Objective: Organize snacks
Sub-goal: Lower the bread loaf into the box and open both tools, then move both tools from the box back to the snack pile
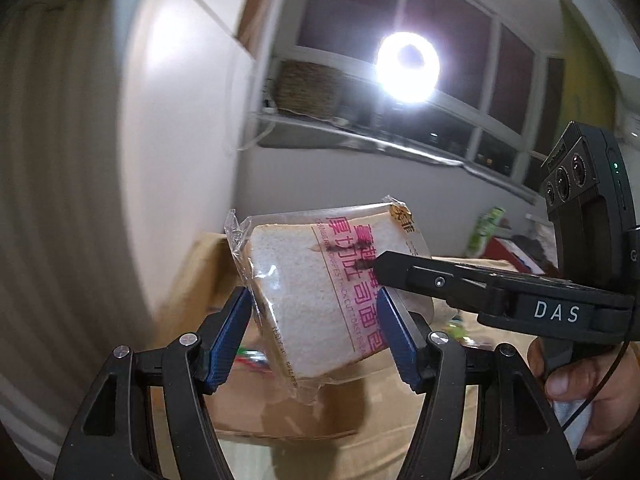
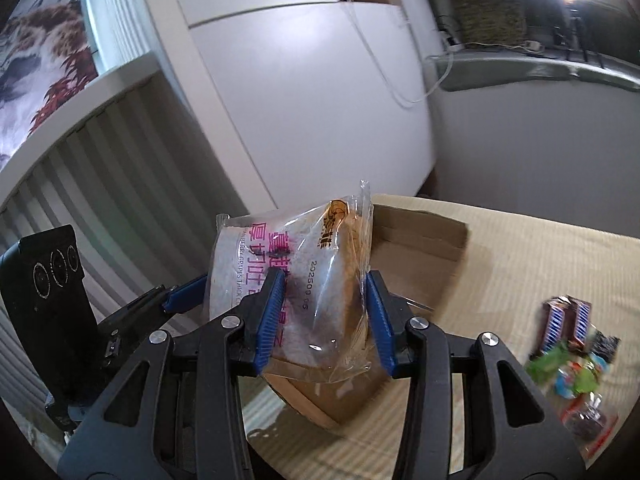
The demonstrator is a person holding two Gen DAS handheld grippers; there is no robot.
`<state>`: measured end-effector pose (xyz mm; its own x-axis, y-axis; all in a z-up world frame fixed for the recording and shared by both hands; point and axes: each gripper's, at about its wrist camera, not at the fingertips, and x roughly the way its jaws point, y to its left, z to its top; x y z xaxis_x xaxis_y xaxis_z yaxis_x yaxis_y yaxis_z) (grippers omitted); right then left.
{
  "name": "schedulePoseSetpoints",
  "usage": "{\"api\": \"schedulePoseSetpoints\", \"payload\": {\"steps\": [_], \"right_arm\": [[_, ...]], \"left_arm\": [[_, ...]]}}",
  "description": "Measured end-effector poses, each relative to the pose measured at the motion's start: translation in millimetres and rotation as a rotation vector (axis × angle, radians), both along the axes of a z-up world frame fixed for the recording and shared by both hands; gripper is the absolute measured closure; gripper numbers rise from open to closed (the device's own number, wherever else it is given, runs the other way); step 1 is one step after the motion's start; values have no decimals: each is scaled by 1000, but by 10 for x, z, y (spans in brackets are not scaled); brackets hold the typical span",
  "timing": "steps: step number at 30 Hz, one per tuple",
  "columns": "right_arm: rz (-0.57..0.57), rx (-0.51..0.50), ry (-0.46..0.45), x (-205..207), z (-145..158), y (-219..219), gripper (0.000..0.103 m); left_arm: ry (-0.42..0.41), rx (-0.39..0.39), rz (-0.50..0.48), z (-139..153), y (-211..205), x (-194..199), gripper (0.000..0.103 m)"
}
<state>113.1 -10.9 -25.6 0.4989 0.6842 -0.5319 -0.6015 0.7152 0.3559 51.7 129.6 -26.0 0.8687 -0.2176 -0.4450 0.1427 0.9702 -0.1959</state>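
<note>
Left gripper (image 1: 312, 336): black frame, blue pads clamped on both flat faces of a clear-wrapped slice of white bread with pink print (image 1: 320, 300).
Right gripper (image 2: 326, 316): clamped across the same pack's crust edge, reaching in from the right.
Hand (image 1: 580, 384): wrapped around the right gripper's handle.
Bread: held in the air over an open brown cardboard box (image 2: 416, 240), tilted, long axis leaning upward.
Desk (image 2: 532, 256): beige cloth; small mixed wrapped snacks (image 2: 576, 352) lie at right.

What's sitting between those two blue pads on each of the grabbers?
The same wrapped bread slice. The left gripper clamps it in the left wrist view; the right gripper clamps its crust end in the right wrist view.
</note>
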Motion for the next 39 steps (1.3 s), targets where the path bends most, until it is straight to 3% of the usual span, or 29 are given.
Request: {"api": "schedulePoseSetpoints", "payload": {"steps": [8, 11, 14, 16, 20, 23, 29, 39], "right_arm": [[1, 0, 29, 174, -128, 29, 60], [-5, -45, 49, 257, -283, 39, 58], [-109, -164, -52, 173, -348, 6, 38], [-172, -190, -144, 0, -332, -76, 33], [-272, -187, -245, -286, -281, -242, 19], [-315, -228, -305, -430, -240, -280, 3], [-361, -295, -416, -722, -162, -227, 0], [-395, -296, -353, -968, -385, -517, 0]], "left_arm": [[3, 13, 26, -35, 136, 90, 40], [22, 17, 18, -105, 162, 132, 39], [11, 71, 69, -108, 129, 165, 33], [-17, 107, 105, -61, 128, 110, 24], [-64, 147, 124, 65, 73, -25, 23], [-82, 158, 121, 128, 31, -80, 23], [-79, 169, 134, 167, 9, -130, 23], [-80, 229, 128, 186, -271, -316, 23]]}}
